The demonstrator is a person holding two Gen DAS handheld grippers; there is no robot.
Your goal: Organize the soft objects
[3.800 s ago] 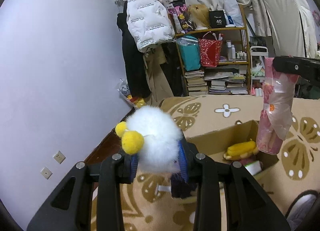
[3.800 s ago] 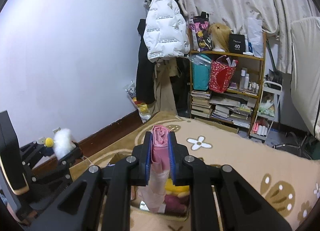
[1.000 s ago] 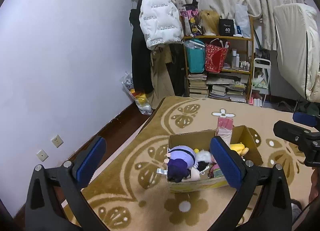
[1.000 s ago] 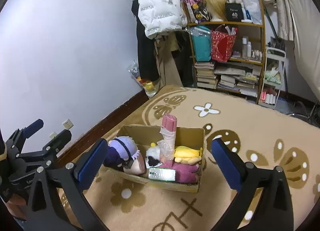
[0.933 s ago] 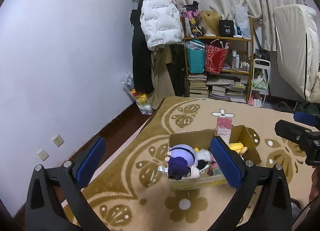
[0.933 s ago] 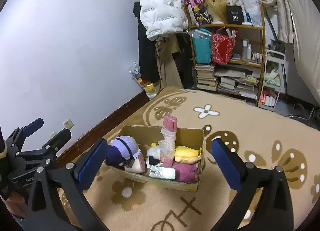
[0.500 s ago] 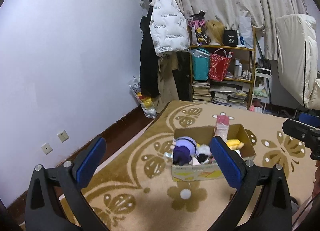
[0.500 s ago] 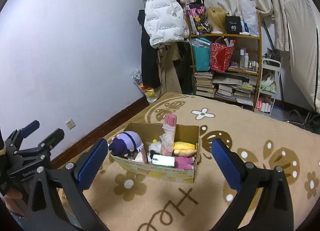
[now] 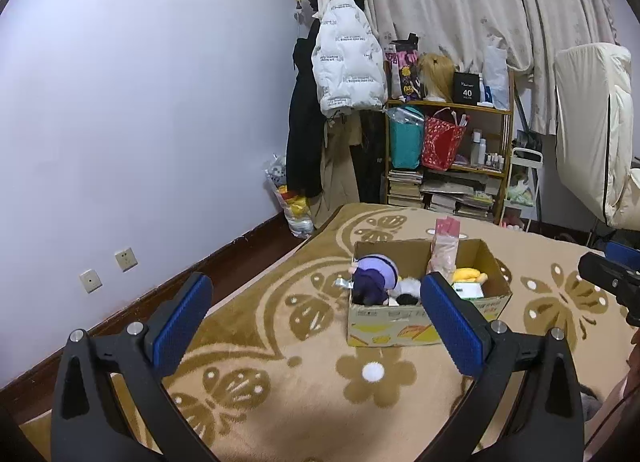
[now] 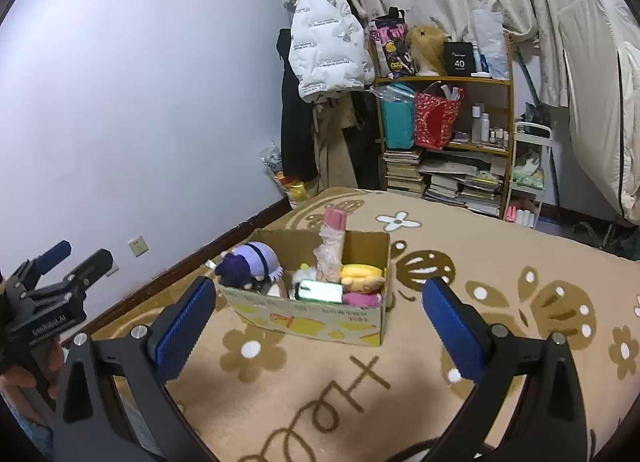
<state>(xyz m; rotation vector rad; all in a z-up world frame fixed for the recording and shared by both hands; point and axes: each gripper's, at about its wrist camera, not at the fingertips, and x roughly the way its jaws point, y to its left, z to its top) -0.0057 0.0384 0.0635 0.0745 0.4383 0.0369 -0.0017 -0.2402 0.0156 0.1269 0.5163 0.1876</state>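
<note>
Currently, what we see:
Left gripper (image 9: 314, 322): fingers spread wide, holding nothing, well back from the box.
Right gripper (image 10: 320, 318): fingers spread wide too, holding nothing, also back from the box.
Box (image 10: 320, 314): cardboard, open top, sitting on the rug (image 10: 500, 282), near the wall (image 10: 140, 101).
Purple plush (image 10: 250, 264): at the box's left end, head poking over the rim.
White plush (image 10: 304, 274): mid-box, just beside the purple one.
Pink roll (image 10: 332, 248): upright, plastic-wrapped, sticking well above the rim.
Yellow plush (image 10: 360, 274): right half of the box, lying on a magenta item (image 10: 360, 299).
Green packet (image 10: 320, 290): flat against the near wall of the box.
Shelf (image 10: 444, 133): behind the rug, we see books and bags on it.
Jacket (image 10: 326, 57): white puffer, hanging left of the shelf.
</note>
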